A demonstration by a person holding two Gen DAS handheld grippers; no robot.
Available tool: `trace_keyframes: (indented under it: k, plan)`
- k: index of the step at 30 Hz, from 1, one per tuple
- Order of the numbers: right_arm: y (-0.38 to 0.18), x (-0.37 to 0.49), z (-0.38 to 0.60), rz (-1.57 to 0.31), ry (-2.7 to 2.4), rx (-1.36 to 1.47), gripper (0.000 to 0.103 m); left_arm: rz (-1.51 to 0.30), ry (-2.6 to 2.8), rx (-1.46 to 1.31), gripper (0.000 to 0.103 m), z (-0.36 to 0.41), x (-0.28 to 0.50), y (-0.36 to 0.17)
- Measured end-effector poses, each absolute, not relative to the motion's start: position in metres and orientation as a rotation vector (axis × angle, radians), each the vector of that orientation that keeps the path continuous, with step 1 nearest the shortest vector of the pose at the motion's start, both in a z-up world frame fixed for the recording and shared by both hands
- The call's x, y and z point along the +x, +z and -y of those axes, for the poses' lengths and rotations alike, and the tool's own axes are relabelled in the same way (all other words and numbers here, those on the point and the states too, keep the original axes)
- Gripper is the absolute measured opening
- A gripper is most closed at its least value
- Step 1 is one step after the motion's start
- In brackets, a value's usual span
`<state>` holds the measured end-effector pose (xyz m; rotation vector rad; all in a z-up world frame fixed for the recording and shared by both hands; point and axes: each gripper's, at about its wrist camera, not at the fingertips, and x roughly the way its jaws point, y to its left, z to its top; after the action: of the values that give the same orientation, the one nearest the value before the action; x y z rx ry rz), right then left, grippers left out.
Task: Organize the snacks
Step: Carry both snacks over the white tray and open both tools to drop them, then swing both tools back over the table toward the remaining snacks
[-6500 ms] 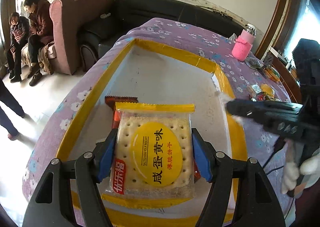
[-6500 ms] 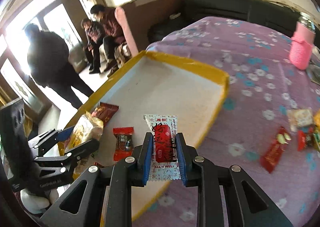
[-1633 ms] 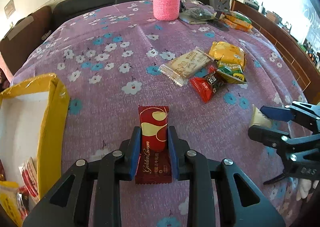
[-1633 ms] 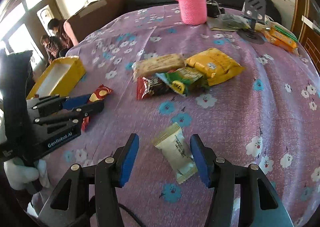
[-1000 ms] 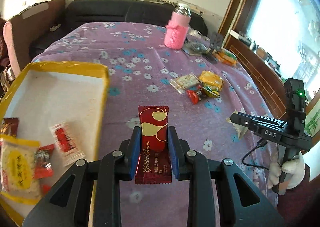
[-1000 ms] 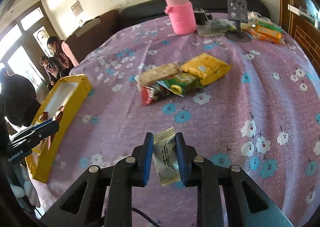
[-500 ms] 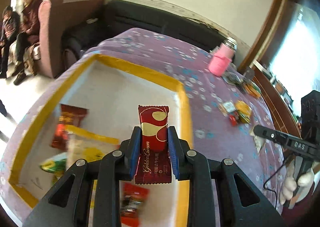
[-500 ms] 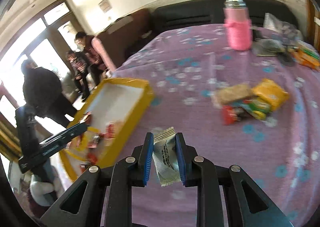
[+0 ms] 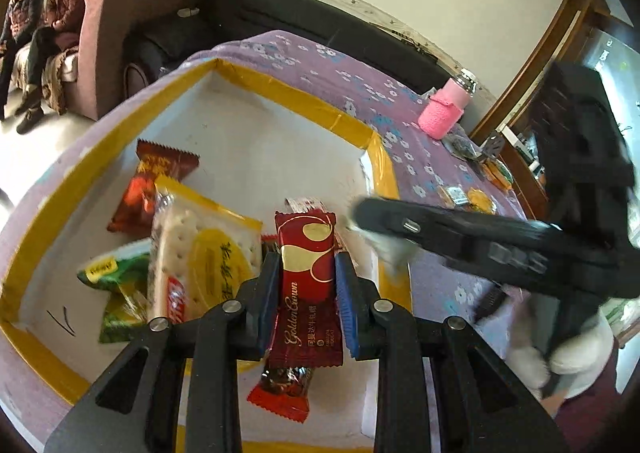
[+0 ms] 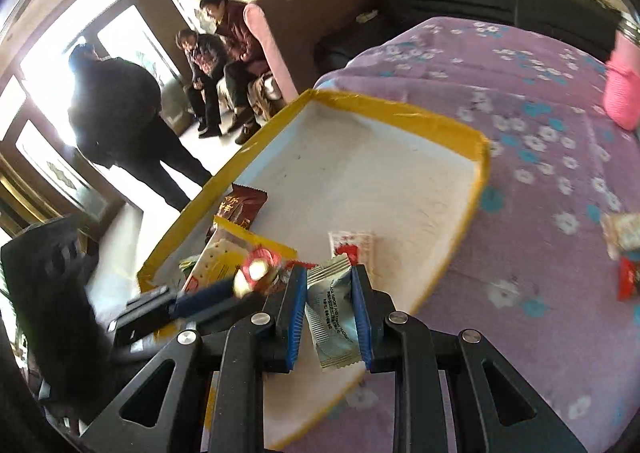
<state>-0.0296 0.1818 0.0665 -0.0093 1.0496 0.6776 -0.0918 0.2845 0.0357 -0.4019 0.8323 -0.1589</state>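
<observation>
Grippers [image 9: 307,285] [image 10: 328,317] over yellow tray [image 9: 312,107], each clamping a snack

Small red candy [image 9: 285,389] half hidden beneath the red Golden Crown wafer [image 9: 308,285]; label unreadable. Green packet [image 9: 114,273] partly covered by the yellow biscuit pack [image 9: 200,253], print smeared. White sachet [image 9: 390,247] in the left wrist view blurred and mostly hidden behind the right gripper [image 9: 362,215]. Print on the pale packet [image 10: 331,307] too small to read. Snacks [image 10: 624,253] at the right edge blurred and cut off. Pink bottle [image 10: 622,93] cropped by the edge. Near corner of the yellow tray [image 10: 476,173] hidden behind black finger frames.
</observation>
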Motion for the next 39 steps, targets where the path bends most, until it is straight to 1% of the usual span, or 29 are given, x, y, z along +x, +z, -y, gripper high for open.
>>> trace_keyframes:
  k: [8,9,10,11,12,13,14,16,17,19,20,22,26,28,30,33,36,39]
  plan:
    - [0.049,0.005,-0.206,-1.083,0.624,-0.039,0.023,-0.837,-0.184,-0.459,0.024,-0.286,-0.098,0.025]
    - [0.047,0.009,-0.209,-1.09,0.626,-0.036,0.023,-0.837,-0.182,-0.463,0.026,-0.286,-0.098,0.025]
    - [0.045,0.013,-0.21,-1.098,0.63,-0.028,0.026,-0.837,-0.185,-0.473,0.027,-0.286,-0.098,0.024]
    - [0.043,0.017,-0.211,-1.104,0.63,-0.014,0.026,-0.838,-0.189,-0.48,0.028,-0.286,-0.097,0.024]
    - [0.042,0.019,-0.211,-1.103,0.632,0.005,0.026,-0.84,-0.193,-0.486,0.031,-0.287,-0.098,0.024]
    - [0.042,0.02,-0.21,-1.101,0.635,0.024,0.026,-0.839,-0.194,-0.489,0.037,-0.286,-0.099,0.024]
    - [0.043,0.021,-0.209,-1.097,0.636,0.037,0.027,-0.832,-0.195,-0.486,0.04,-0.286,-0.101,0.026]
    - [0.046,0.02,-0.205,-1.077,0.633,0.055,0.032,-0.81,-0.197,-0.477,0.047,-0.285,-0.106,0.03]
    - [0.049,0.018,-0.202,-1.066,0.63,0.059,0.034,-0.8,-0.196,-0.473,0.049,-0.285,-0.108,0.032]
    - [0.054,0.012,-0.195,-1.043,0.626,0.053,0.038,-0.781,-0.194,-0.467,0.059,-0.283,-0.114,0.037]
    - [0.057,0.01,-0.192,-1.031,0.623,0.045,0.038,-0.77,-0.197,-0.463,0.062,-0.282,-0.118,0.04]
    - [0.062,0.001,-0.184,-1.007,0.618,0.026,0.041,-0.756,-0.195,-0.461,0.073,-0.278,-0.124,0.046]
    - [0.075,-0.021,-0.16,-0.952,0.61,0.008,0.046,-0.729,-0.225,-0.475,0.075,-0.267,-0.135,0.059]
    - [0.082,-0.032,-0.146,-0.927,0.611,0.013,0.048,-0.718,-0.242,-0.47,0.079,-0.258,-0.141,0.065]
    - [0.091,-0.045,-0.128,-0.893,0.602,0.018,0.05,-0.715,-0.254,-0.457,0.079,-0.25,-0.144,0.071]
    - [0.106,-0.063,-0.1,-0.836,0.579,0.02,0.051,-0.71,-0.265,-0.44,0.079,-0.235,-0.151,0.082]
    - [0.124,-0.085,-0.068,-0.767,0.538,0.005,0.052,-0.717,-0.247,-0.422,0.083,-0.22,-0.158,0.094]
    - [0.147,-0.111,-0.032,-0.68,0.478,-0.011,0.053,-0.697,-0.278,-0.436,0.083,-0.207,-0.167,0.105]
